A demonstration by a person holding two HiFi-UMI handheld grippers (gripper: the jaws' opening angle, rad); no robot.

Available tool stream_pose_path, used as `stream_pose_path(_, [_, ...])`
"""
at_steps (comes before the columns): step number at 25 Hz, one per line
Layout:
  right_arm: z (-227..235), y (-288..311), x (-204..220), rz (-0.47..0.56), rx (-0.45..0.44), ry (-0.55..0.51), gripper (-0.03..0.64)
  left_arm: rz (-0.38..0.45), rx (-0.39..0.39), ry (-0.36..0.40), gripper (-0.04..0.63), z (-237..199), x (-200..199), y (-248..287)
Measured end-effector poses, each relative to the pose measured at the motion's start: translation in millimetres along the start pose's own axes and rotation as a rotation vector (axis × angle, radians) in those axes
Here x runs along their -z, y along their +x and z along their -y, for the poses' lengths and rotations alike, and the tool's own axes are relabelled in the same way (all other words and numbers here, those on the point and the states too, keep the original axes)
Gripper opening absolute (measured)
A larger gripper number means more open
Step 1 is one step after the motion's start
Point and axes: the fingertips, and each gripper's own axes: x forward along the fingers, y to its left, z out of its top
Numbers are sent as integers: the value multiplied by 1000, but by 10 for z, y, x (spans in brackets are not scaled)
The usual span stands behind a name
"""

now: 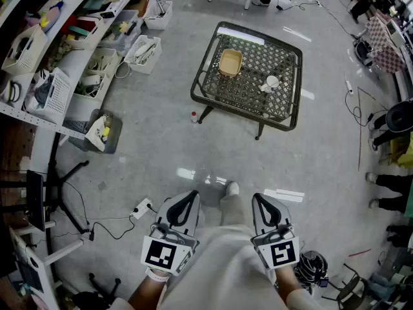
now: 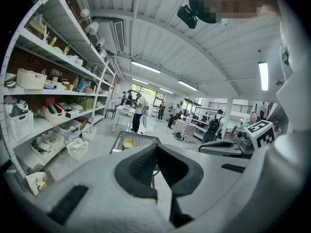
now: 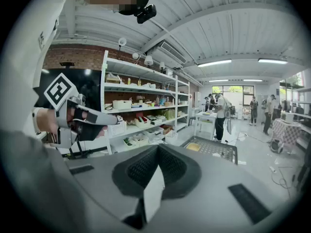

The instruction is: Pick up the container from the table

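Both grippers sit lowest in the head view, held close to the person's body. Left gripper jaws are pressed together at the tips with nothing between them, and its own view confirms it: the black pads meet and hold nothing. Right gripper is the same, tips touching and nothing gripped. They are side by side but apart, with the person's light shoe on the grey concrete floor between them and slightly toward 12 o'clock.

White power strip with a black cable lies at 9 o'clock of the left gripper.

Dark square metal mesh table stands well apart from both grippers at 12 o'clock. Tan square container rests on the mesh, upright, in the 11 o'clock part of the tabletop. It also shows in the left gripper view and the right gripper view. Neither gripper is near it.

Small white round object lies on the mesh at 4 o'clock of the container, not touching it; type unclear. Small bottle with red cap stands on the floor beside the table's 8 o'clock corner.

White shelving rack, loaded with baskets and clutter, runs along 9 to 11 o'clock.
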Motion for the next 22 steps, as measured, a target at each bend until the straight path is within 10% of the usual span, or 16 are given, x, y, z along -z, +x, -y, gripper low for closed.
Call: stream_pose_path(22, [1094, -702, 83, 116, -141, 63, 17, 12, -165, 30, 23, 1362, 24, 577])
